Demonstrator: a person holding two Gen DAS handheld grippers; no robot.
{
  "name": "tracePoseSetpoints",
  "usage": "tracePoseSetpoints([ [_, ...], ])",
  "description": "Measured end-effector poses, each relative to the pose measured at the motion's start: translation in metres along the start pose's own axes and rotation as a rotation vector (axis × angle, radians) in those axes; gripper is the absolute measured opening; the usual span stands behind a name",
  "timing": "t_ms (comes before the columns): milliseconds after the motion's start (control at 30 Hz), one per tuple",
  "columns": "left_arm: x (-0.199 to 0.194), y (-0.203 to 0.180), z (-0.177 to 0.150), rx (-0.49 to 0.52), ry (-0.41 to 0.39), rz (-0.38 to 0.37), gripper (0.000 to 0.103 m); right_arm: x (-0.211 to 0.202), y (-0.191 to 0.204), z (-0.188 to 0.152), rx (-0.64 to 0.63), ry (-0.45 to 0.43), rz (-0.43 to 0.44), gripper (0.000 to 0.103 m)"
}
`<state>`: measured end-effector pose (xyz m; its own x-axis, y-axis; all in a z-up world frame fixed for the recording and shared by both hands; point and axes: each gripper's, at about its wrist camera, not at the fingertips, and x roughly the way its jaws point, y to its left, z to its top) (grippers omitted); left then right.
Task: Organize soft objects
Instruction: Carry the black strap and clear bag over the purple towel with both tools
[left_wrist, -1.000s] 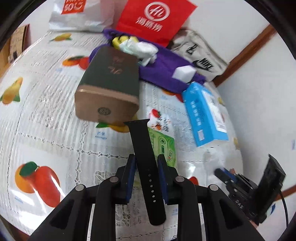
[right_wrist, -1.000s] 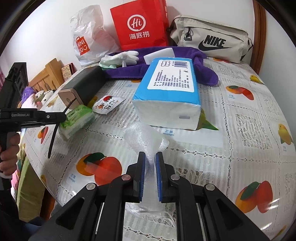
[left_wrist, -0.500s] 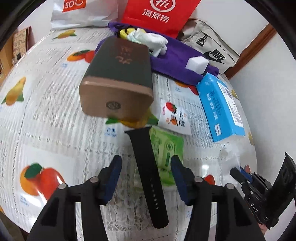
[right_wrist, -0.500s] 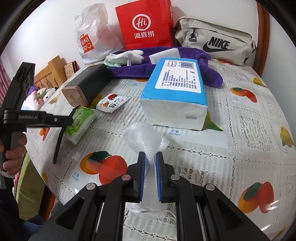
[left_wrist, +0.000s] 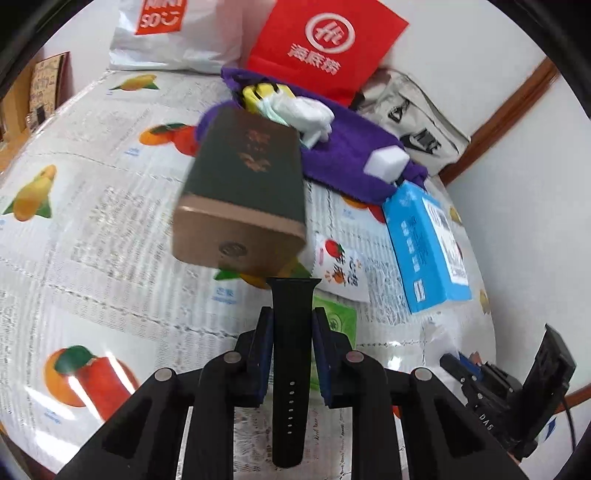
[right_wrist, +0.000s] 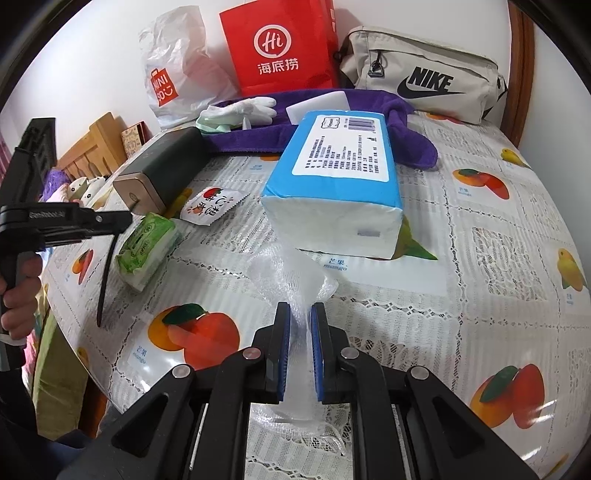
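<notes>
The table (right_wrist: 480, 236) wears a white lace cloth printed with mangoes and other fruit, under a clear cover. It stands against a white wall with a brown wood trim at 2 o'clock. Along the far edge lean a white bag (right_wrist: 177, 70), a red bag (right_wrist: 280, 48) and a beige pouch (right_wrist: 424, 81); before them lies a purple towel (right_wrist: 410, 144) with white gloves (right_wrist: 243, 107) and a white block (right_wrist: 317, 105) on it.

The left gripper (left_wrist: 291, 317) has just been closing – its jaws now pinch a black strap (left_wrist: 291, 354), held above the cloth. Straight ahead at 12 lies a dark box (left_wrist: 247, 184) with a gold end. At 1 o'clock lie a small snack packet (left_wrist: 340, 266) and a green wipes pack (left_wrist: 336, 317), at 2 the blue tissue pack (left_wrist: 424, 236).

The right gripper (right_wrist: 300, 314) is pressed together on a clear bubble wrap (right_wrist: 291, 269), which rests on the table just before the tissue pack.

Only the left view shows something yellow (left_wrist: 266, 94) under the gloves. Only the right view shows the hand (right_wrist: 18, 295) on the left gripper's handle at 9 o'clock, the strap hanging down free, and a wooden frame (right_wrist: 92, 147) beyond the table.
</notes>
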<state>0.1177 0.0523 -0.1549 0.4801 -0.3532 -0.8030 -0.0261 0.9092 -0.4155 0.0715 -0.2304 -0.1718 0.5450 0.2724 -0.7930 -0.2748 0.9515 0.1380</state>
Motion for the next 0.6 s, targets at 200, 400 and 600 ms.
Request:
tracePoseSetpoints([
  [200, -0.02, 0.007, 0.011, -0.006, -0.037, 0.011, 0.02, -0.01, 0.004, 0.011, -0.011, -0.029, -0.004, 0.012],
  [400, -0.031, 0.002, 0.024, 0.003, -0.062, 0.023, 0.02, -0.024, 0.004, 0.027, -0.024, -0.066, -0.007, 0.012],
  [600, -0.038, -0.009, 0.04, 0.03, -0.083, 0.034, 0.02, -0.037, 0.002, 0.047, -0.041, -0.107, -0.008, 0.011],
])
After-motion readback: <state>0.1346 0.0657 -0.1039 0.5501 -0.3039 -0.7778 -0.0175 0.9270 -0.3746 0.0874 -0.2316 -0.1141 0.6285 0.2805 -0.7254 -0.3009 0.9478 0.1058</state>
